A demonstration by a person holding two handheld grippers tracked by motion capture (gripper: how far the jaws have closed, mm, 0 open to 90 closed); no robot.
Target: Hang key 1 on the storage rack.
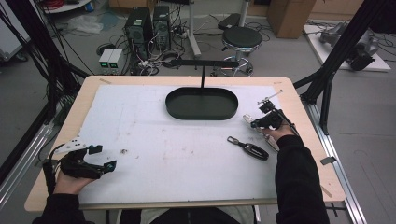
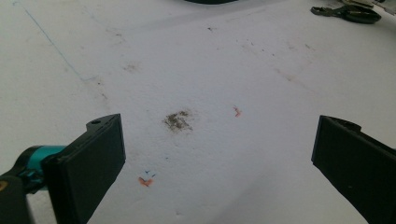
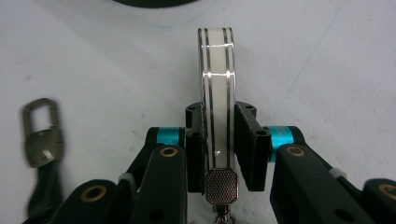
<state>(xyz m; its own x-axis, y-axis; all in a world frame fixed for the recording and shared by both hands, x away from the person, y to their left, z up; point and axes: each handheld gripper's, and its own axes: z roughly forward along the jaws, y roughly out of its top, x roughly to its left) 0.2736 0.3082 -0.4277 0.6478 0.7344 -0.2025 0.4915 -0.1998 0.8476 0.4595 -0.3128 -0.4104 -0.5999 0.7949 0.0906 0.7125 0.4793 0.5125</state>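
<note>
A glossy white key fob with dark stripes (image 3: 216,93) is being clamped edge-up in the right gripper (image 3: 217,135) near the bench's right edge, long axis pointing toward the black oval tray (image 1: 201,103). The left gripper (image 2: 219,158) is being held apart near the front-left corner.

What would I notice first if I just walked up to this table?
Probably the white striped key fob pinched upright in the right gripper, at the table's right side. Next, the black oval tray at the far middle of the white mat, and the black car key lying near the right hand.
</note>
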